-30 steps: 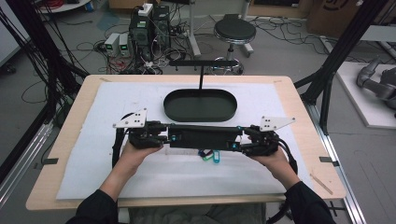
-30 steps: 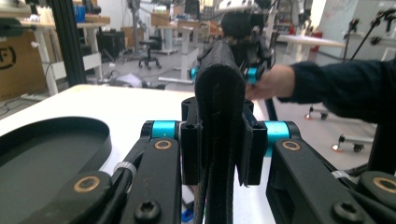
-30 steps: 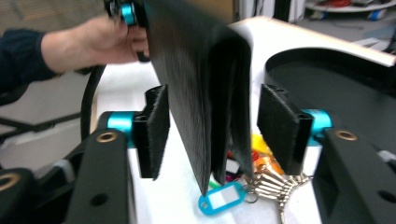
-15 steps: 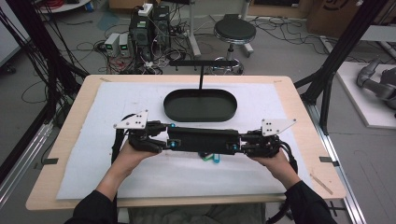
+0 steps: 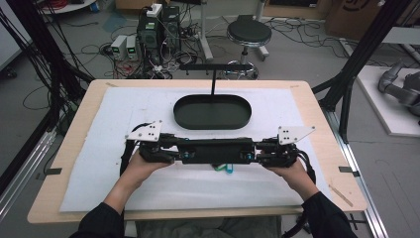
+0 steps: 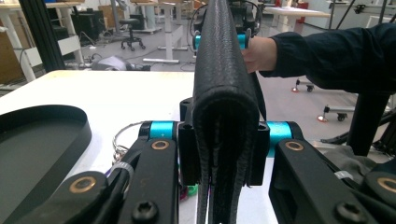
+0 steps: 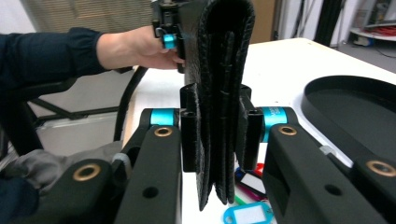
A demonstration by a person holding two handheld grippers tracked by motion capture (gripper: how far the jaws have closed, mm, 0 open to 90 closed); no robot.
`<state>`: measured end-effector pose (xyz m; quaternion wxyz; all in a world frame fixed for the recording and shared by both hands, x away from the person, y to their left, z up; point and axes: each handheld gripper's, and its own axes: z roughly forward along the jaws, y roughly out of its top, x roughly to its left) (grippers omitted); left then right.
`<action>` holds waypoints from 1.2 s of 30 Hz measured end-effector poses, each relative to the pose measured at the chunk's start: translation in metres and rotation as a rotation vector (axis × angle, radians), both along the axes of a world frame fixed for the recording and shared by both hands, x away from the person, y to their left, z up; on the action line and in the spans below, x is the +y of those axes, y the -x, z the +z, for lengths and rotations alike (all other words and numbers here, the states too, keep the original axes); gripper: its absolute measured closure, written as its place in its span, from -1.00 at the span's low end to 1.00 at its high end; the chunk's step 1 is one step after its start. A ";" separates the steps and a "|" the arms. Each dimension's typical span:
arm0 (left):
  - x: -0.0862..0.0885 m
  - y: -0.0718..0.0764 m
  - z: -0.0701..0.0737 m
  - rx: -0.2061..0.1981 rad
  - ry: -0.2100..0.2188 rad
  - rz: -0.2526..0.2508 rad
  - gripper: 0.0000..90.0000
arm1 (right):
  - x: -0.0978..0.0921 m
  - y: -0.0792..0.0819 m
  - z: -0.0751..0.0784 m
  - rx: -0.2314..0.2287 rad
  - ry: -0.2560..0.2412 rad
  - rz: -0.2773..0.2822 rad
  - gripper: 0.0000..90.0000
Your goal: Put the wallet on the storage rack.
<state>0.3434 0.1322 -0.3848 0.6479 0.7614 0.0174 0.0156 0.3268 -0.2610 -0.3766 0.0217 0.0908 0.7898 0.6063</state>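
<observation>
White paper (image 5: 124, 124) covers the wooden table (image 5: 322, 134), with cables and a stool on the floor behind it. Both hands come in low and level. The left gripper (image 5: 174, 154) and the right gripper (image 5: 253, 154) each squeeze one end of a long black wallet (image 5: 215, 151), held flat just above some key tags (image 5: 225, 168). The black tray (image 5: 212, 111) sits near, just past the wallet. Bare paper lies on both sides.
</observation>
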 end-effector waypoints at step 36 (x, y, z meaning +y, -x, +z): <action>-0.007 -0.055 0.003 -0.014 -0.021 0.447 0.63 | -0.036 -0.011 -0.020 -0.019 0.158 -0.511 -0.28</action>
